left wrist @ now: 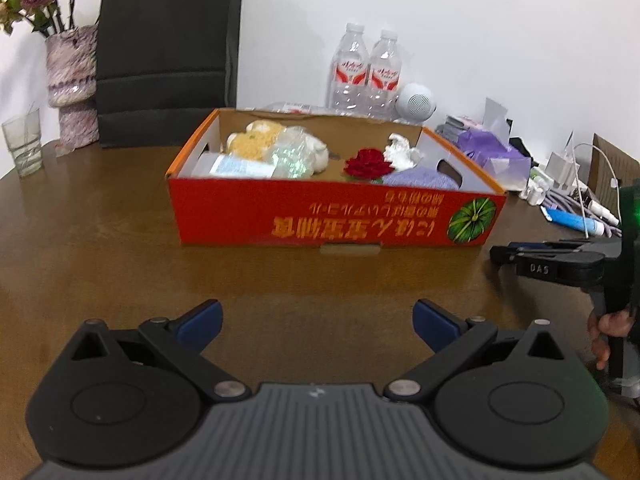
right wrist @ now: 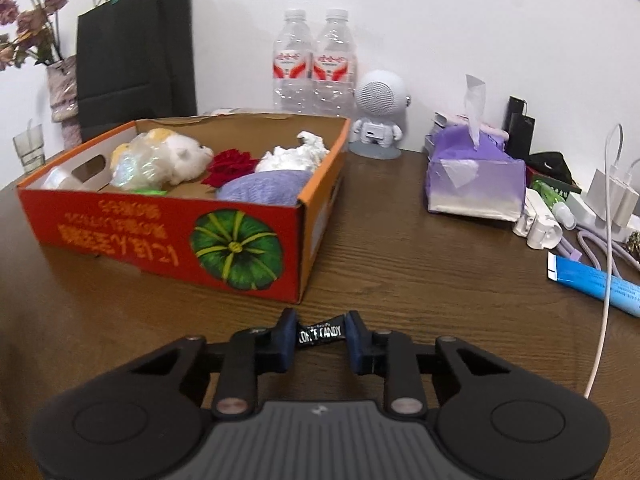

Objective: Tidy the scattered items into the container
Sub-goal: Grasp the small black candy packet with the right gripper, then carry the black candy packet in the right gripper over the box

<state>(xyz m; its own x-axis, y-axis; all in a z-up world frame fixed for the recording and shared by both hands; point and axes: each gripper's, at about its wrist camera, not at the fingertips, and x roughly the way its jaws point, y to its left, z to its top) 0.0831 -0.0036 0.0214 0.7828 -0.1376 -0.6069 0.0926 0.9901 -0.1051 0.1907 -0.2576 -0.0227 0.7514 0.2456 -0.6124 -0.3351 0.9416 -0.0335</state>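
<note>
An open red cardboard box (left wrist: 336, 220) (right wrist: 120, 236) with a green pumpkin print stands on the brown wooden table (left wrist: 100, 216). Inside lie a red rose (left wrist: 368, 166), a white and yellow plush toy (right wrist: 176, 156), a purple cloth (right wrist: 264, 190), crumpled white tissue (right wrist: 296, 154) and a clear bottle (left wrist: 240, 168). My right gripper (right wrist: 320, 332) is shut on a small black candy packet (right wrist: 320, 331) just in front of the box's near right corner; it also shows in the left wrist view as the right gripper (left wrist: 504, 254). My left gripper (left wrist: 318, 320) stands open and empty over bare table before the box.
Behind the box stand a black paper bag (left wrist: 168, 52), a vase of dried flowers (left wrist: 72, 80), a glass (left wrist: 24, 140), two water bottles (right wrist: 312, 64) and a white robot-shaped speaker (right wrist: 378, 116). To the right lie a purple tissue pack (right wrist: 476, 176), chargers with cables (right wrist: 612, 200) and a blue tube (right wrist: 596, 284).
</note>
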